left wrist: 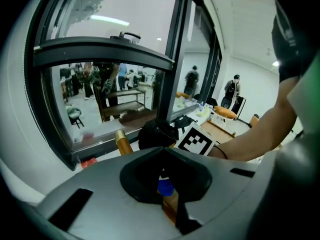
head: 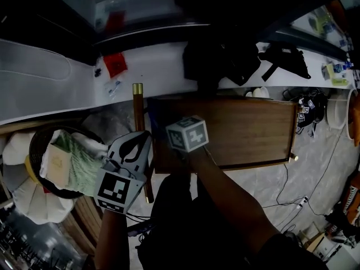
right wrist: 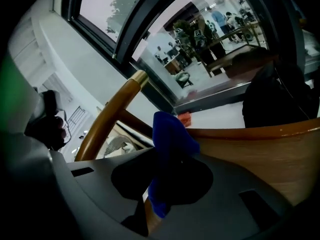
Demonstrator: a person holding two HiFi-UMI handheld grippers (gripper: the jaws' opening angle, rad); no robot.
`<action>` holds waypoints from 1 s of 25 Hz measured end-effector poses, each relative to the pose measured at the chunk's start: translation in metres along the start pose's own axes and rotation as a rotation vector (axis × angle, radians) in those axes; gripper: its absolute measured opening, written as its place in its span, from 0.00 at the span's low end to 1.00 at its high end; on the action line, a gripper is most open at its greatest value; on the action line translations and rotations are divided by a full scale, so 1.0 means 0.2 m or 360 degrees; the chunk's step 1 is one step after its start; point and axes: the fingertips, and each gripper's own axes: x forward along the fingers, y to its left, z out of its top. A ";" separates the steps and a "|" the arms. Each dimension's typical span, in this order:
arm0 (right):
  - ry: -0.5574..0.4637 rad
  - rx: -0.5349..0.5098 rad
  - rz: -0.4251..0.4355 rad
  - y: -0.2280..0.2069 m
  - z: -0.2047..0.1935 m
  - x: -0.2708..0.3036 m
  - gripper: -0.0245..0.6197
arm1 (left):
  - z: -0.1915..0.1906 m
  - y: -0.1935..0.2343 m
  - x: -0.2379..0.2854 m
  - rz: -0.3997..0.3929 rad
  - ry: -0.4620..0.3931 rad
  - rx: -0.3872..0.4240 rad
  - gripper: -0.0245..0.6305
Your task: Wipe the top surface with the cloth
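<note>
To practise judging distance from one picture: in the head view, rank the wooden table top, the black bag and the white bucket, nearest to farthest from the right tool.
1. Wooden table top: directly under the right tool, which grips the blue cloth.
2. Black bag: beyond the table's far edge.
3. White bucket: far right edge.

Right gripper [head: 184, 135] over the wooden top [head: 247, 129] (left gripper [head: 139, 144] beside)

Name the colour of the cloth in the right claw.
The cloth is blue, clearest in the right gripper view, pinched in the right claw.
</note>
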 end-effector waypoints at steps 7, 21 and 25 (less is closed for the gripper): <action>0.0090 -0.0132 -0.0172 -0.09 -0.02 0.01 0.15 | 0.01 -0.08 0.03 -0.0016 0.0014 0.0017 0.06; 0.0050 -0.0164 -0.0243 -0.40 -0.02 -0.32 0.15 | 0.12 -0.40 0.28 -0.0076 0.0063 0.0082 0.06; 0.0056 -0.0133 -0.0255 -0.50 -0.05 -0.47 0.15 | 0.13 -0.51 0.38 -0.0090 0.0080 0.0070 0.06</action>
